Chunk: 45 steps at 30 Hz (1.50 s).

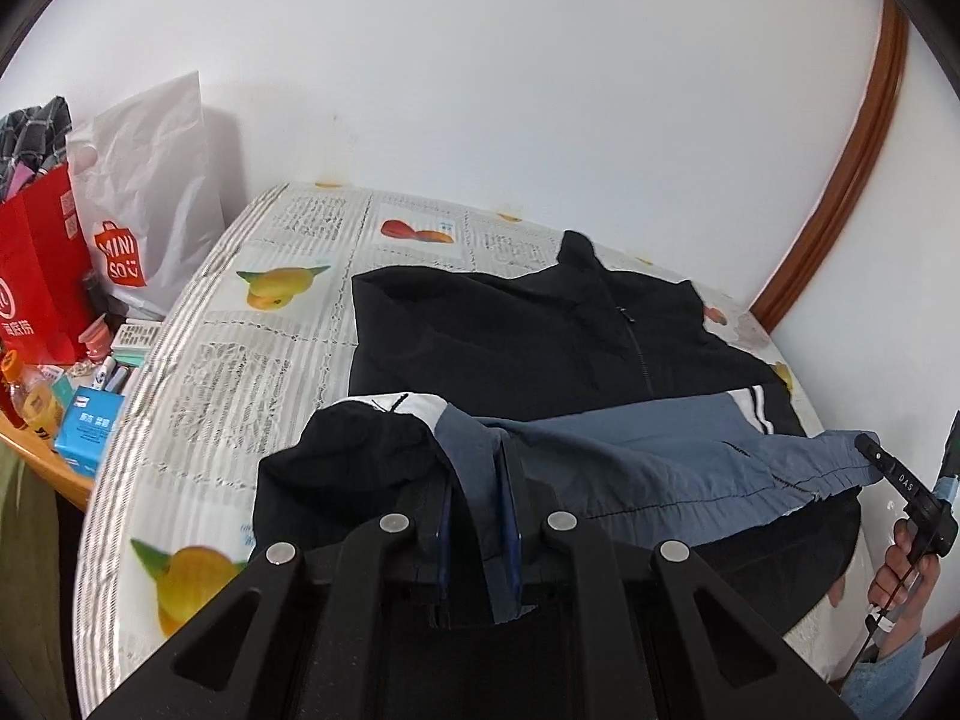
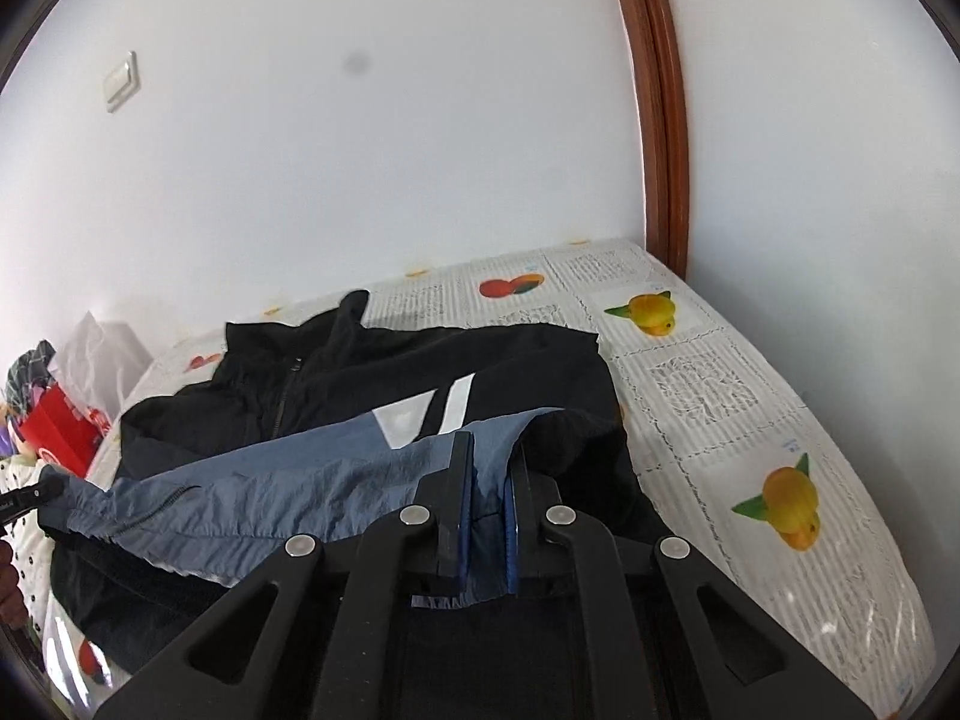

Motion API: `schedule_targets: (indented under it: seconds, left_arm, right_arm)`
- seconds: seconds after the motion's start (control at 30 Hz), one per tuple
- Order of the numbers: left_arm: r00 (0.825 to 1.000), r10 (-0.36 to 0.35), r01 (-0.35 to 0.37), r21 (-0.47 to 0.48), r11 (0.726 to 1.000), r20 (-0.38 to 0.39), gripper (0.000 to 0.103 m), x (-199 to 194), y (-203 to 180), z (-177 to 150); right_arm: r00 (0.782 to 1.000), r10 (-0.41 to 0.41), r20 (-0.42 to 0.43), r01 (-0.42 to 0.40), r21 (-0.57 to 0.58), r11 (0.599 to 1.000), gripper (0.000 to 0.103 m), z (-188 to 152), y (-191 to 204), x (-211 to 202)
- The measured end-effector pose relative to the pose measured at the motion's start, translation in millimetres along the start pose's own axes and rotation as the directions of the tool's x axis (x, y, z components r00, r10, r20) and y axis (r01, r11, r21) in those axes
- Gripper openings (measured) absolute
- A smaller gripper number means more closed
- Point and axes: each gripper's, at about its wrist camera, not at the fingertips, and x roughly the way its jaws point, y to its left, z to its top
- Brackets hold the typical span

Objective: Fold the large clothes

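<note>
A black jacket (image 1: 510,342) with a blue and white lower band lies spread on the table, collar towards the wall. My left gripper (image 1: 480,468) is shut on the blue hem at the jacket's left corner and holds it lifted off the table. My right gripper (image 2: 489,468) is shut on the blue hem (image 2: 270,498) at the opposite corner, also raised. The hem stretches between the two grippers. In the left wrist view the right gripper (image 1: 870,447) shows at the far right edge with a hand (image 1: 900,576) on it. The jacket (image 2: 372,372) lies behind the raised hem in the right wrist view.
The table wears a white cloth with fruit prints (image 1: 240,330). Left of it a wooden side table holds a red bag (image 1: 42,276), a white shopping bag (image 1: 150,192), a bottle and small boxes (image 1: 90,420). White wall behind; brown door frame (image 2: 660,120) at the right.
</note>
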Motion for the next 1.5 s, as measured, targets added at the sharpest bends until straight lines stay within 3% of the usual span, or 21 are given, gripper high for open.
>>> schedule_targets:
  seconds: [0.33, 0.47, 0.57, 0.63, 0.83, 0.97, 1.07, 1.13, 1.23, 1.37, 1.5]
  left_arm:
    - [0.998, 0.045, -0.044, 0.018, 0.999, -0.054, 0.018, 47.9, 1.0, 1.2]
    - [0.997, 0.045, -0.044, 0.03, 0.999, -0.061, 0.019, 47.8, 0.6, 0.7]
    - [0.997, 0.041, -0.039, 0.033, 0.999, -0.07, 0.031, 38.6, 0.3, -0.5]
    - [0.997, 0.027, -0.024, 0.035, 0.999, -0.071, 0.042, 29.3, -0.7, -4.5]
    - [0.999, 0.003, 0.001, 0.06, 0.998, -0.054, 0.045, 1.9, -8.6, -23.8]
    - [0.998, -0.015, 0.022, 0.103, 0.994, -0.066, 0.045, -9.3, -17.3, -40.3]
    - [0.997, -0.004, 0.02, 0.188, 0.982, -0.082, 0.045, -12.5, -30.0, -52.3]
    - [0.995, -0.002, 0.022, 0.206, 0.978, -0.096, 0.045, -11.7, -34.4, -57.1]
    - [0.995, -0.017, 0.035, 0.181, 0.983, -0.1, 0.044, -14.7, -35.2, -56.5]
    - [0.995, -0.064, 0.076, 0.17, 0.983, -0.072, 0.044, -25.2, -39.0, -52.2]
    - [0.989, -0.117, 0.131, 0.17, 0.977, -0.092, 0.044, -30.5, -45.1, -55.8]
  right_arm:
    - [0.988, -0.095, -0.125, 0.094, -0.016, 0.995, 0.01, -14.2, 1.9, 68.0]
    - [0.971, -0.16, -0.178, 0.154, -0.043, 0.987, 0.019, -17.9, 5.0, 82.1]
    - [0.97, -0.166, -0.175, 0.161, -0.047, 0.986, 0.034, -17.1, 5.2, 67.5]
    - [0.977, -0.146, -0.156, 0.139, -0.054, 0.989, 0.035, -16.8, 6.0, 51.0]
    - [0.985, 0.049, -0.167, -0.066, -0.098, 0.993, 0.035, -30.0, 27.6, 11.4]
    - [0.974, 0.099, -0.204, -0.134, -0.162, 0.978, 0.032, -48.9, 53.6, 13.9]
    - [0.958, 0.09, -0.274, -0.143, -0.181, 0.973, 0.013, -64.5, 61.5, 35.3]
    - [0.95, 0.057, -0.307, -0.109, -0.156, 0.982, 0.01, -71.0, 56.8, 51.2]
    - [0.947, 0.067, -0.313, -0.107, -0.111, 0.988, 0.007, -73.5, 49.0, 57.3]
    - [0.945, 0.049, -0.323, -0.091, -0.115, 0.989, 0.006, -73.8, 48.2, 59.6]
    - [0.951, 0.017, -0.31, -0.067, -0.151, 0.986, 0.006, -76.5, 52.2, 57.9]
